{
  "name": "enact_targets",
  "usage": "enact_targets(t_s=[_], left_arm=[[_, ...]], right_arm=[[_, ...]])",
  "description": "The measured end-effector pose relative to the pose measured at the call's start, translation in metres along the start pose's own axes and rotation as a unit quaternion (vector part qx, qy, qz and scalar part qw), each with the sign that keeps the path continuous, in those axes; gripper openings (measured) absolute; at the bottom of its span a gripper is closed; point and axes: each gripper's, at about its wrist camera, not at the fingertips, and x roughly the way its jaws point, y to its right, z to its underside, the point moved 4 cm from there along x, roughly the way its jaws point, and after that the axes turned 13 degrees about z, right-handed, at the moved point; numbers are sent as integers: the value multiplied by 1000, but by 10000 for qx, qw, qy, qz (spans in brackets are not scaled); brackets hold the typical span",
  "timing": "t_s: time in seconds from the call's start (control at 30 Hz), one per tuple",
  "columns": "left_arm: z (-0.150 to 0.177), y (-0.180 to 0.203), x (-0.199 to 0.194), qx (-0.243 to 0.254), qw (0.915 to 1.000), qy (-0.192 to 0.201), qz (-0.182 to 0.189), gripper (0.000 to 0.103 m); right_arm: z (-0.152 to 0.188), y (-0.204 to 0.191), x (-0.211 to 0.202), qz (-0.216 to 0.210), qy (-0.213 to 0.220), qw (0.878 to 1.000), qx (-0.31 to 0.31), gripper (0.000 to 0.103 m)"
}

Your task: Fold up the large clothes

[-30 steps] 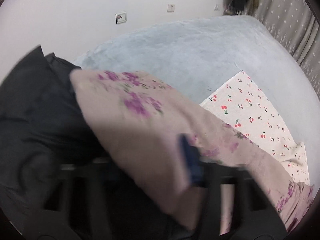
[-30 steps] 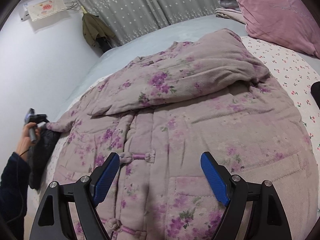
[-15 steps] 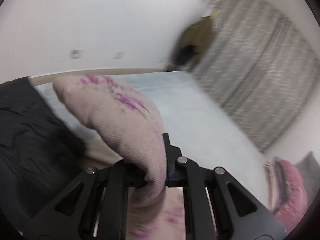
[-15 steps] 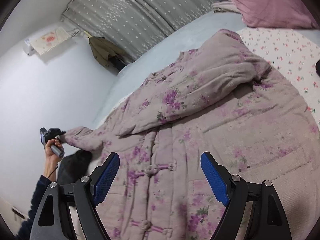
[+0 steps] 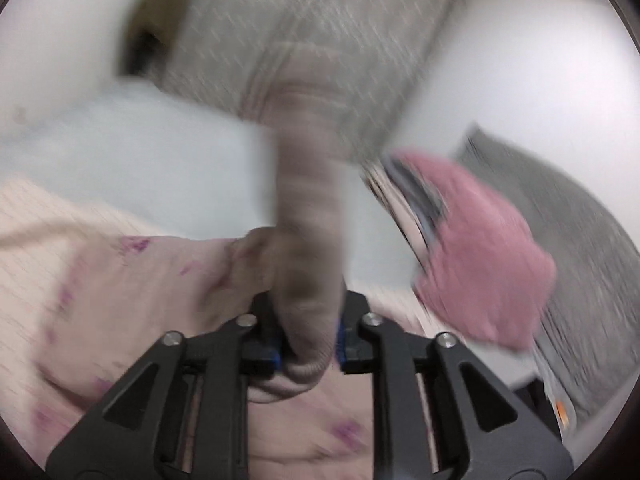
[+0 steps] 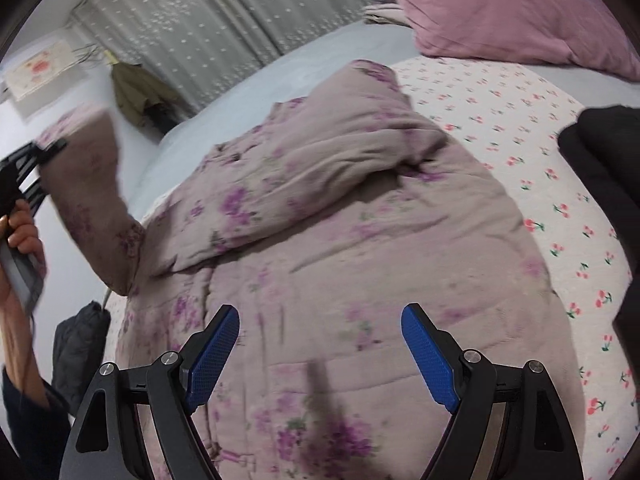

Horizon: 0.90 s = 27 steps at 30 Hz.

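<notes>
Floral coat sleeve (blurred), left gripper clamped

The left gripper, jaws just reopened a little, clamps a sleeve, gripped in a raised hand. The right gripper points downward, jaws wide apart, nothing between them.

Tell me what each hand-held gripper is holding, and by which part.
Left hand-held gripper holds the floral jacket by its sleeve cuff. Right hand-held gripper holds nothing.
</notes>
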Motion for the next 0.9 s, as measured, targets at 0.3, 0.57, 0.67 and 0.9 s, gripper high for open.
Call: enact_targets(t_s=[0.3, 0.57, 0.67, 0.9], left_arm=[[126, -3, 81, -77, 9898, -1417, -89, 36], [125, 13, 70, -411, 9862, -1409, 764, 69], [138, 11, 65, -489, 9836, -1589, 698, 70], [136, -25, -10, -516, 9861, -1527, -403, 70]], right_arm=[[-1, 22, 5, 109, -305, 9991, 268, 84], [-7, 28, -3, 69, -215, 9989, 408, 84], [-7, 26, -3, 163, -181, 9991, 350, 84], [-6, 22, 0, 275, -191, 9994, 132, 84]])
